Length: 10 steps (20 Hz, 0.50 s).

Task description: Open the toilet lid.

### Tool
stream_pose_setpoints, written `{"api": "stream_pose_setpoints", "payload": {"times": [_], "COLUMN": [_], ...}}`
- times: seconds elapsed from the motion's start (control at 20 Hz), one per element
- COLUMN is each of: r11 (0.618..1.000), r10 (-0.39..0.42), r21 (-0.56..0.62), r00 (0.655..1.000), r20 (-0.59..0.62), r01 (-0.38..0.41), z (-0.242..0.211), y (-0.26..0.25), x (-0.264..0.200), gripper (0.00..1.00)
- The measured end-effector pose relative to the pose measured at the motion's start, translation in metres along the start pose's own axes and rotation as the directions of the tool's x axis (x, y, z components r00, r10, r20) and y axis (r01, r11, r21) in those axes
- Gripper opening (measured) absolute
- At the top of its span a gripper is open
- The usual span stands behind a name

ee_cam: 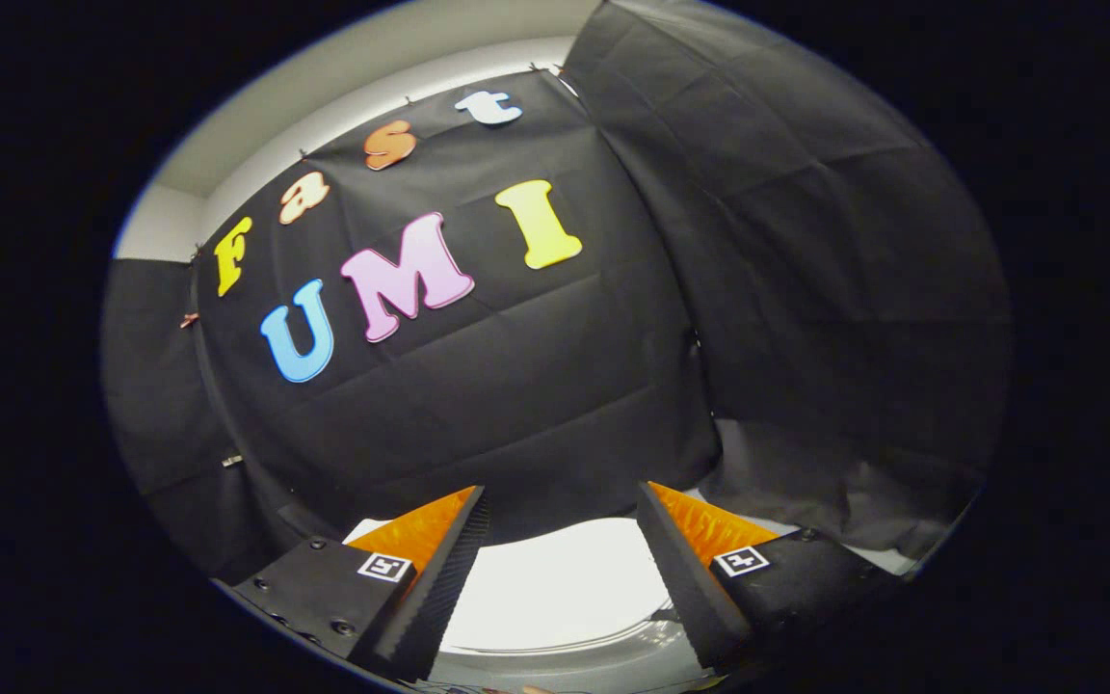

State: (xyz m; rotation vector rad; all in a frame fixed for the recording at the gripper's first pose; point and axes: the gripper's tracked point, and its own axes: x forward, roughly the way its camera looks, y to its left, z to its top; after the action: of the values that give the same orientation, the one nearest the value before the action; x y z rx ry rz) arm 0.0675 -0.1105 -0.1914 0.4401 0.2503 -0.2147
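The white toilet lid (555,583) lies below and between my two fingers, its curved far edge meeting the black cloth wall beyond. It looks flat and closed. My gripper (563,506) is open, held above the lid with a wide gap and nothing between its fingers. The left finger (439,569) and the right finger (690,569) stand on either side of the lid's bright top. Whether the tips touch the lid I cannot tell.
Black cloth walls (786,289) stand close behind and to the right of the toilet. A pale ceiling strip (324,96) runs above the cloth. A grey rim (574,665) curves under the lid near the fingers' bases.
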Motion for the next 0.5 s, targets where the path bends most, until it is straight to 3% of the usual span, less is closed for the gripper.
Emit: {"api": "stream_pose_setpoints", "payload": {"times": [0.5], "r11": [0.976], "r10": [-0.138], "r21": [0.140], "r00": [0.970], "r20": [-0.198], "r01": [0.167], "z": [-0.102], "y": [-0.101], "x": [0.046], "gripper": [0.98]}}
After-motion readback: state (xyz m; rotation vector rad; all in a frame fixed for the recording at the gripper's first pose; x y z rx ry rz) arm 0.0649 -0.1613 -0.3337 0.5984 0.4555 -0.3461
